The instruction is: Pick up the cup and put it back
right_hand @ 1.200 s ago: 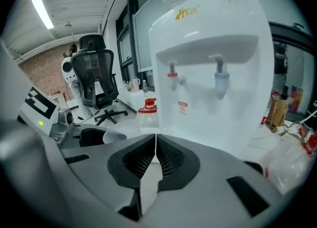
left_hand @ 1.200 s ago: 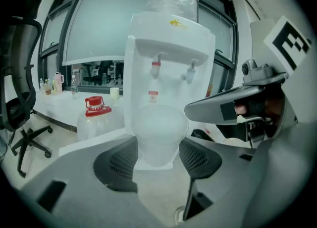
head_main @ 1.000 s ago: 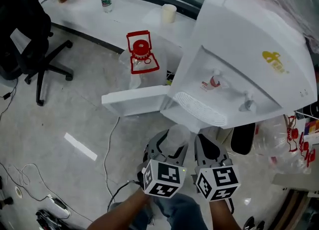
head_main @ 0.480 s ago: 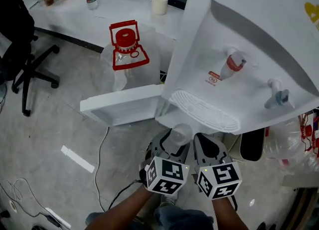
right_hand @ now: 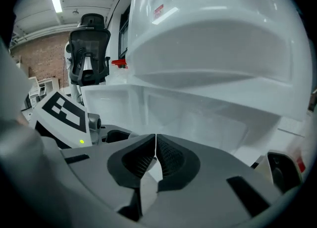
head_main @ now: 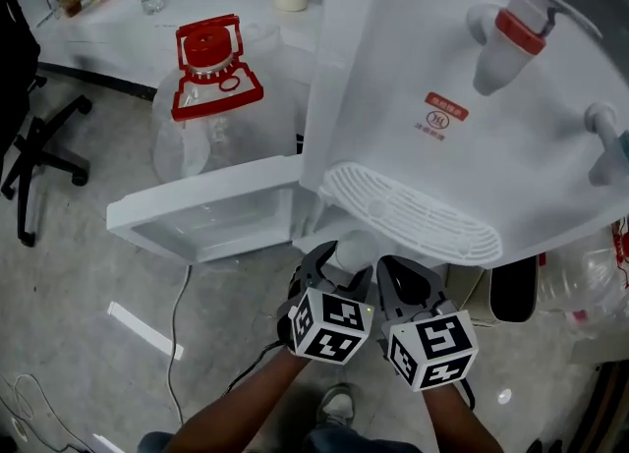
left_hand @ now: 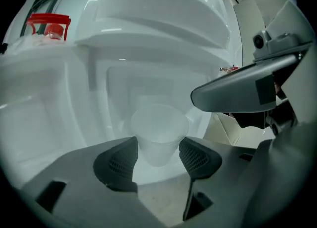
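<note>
A translucent plastic cup [left_hand: 157,138] stands upright between the pads of my left gripper [left_hand: 157,157], which is shut on it near its base. In the head view the cup [head_main: 352,249] sits just below the drip tray of the white water dispenser [head_main: 462,137], in front of its open lower compartment. My right gripper [right_hand: 154,159] is shut with nothing between its pads. It is held close beside the left gripper [head_main: 332,274], on its right [head_main: 405,289]. Both grippers face the dispenser's lower compartment [left_hand: 143,98].
The compartment's white door [head_main: 211,207] hangs open to the left. A clear water jug with a red cap and handle [head_main: 209,78] stands behind it. A white desk [head_main: 118,28] holds bottles and a paper roll. An office chair [head_main: 29,137] is at far left. Cables lie on the floor.
The head view has moved closer to the dispenser, which now fills more of the frame. Both grippers stay together, carrying the cup nearer the lower compartment.
</note>
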`<state>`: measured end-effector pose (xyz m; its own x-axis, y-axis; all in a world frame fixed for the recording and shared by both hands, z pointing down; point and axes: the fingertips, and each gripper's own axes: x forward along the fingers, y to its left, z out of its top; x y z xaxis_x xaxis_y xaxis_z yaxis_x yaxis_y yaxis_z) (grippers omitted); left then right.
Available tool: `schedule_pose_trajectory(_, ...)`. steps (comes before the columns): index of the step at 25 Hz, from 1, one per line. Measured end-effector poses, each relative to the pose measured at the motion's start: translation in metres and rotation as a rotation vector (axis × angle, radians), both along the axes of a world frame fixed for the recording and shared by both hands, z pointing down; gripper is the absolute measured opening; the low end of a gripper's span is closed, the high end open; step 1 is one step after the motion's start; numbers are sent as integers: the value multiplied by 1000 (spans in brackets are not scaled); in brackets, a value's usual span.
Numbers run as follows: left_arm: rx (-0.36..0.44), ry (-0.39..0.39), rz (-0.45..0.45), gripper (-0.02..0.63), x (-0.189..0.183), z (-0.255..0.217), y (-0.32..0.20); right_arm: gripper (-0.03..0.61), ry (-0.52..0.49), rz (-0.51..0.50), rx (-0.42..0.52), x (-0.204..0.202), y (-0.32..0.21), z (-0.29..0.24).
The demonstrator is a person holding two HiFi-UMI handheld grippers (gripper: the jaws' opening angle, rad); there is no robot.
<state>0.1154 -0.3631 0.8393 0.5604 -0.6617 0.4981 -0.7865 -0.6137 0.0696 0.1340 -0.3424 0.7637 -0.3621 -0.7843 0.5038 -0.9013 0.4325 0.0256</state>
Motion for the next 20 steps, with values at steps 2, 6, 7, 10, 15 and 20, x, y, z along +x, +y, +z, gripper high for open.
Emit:
schedule_pose_trajectory(2,4,-1,1,265,7,16,-9,21,9,-2,5,5,-5,11)
schedule_pose_trajectory(6,4,-16,13,265,19,49,-21,21,24,-12,12,8,-11,32)
schedule_pose_trajectory(7,3,-20,16,265,22,56,-23,21,35,-21,16,8,-12,37)
schedule_pose_trajectory(10,15,-30,25,264,29,73,-34,21,54,-35,38,8,-20,46)
schedule_pose_trajectory(15,23,-42,38,264,35,101,-50,21,32,-10,45,10,-28,64)
schedule_pose_trajectory(20,10,-19,22,264,39,120,-64,21,21,14,40,16,-29,76)
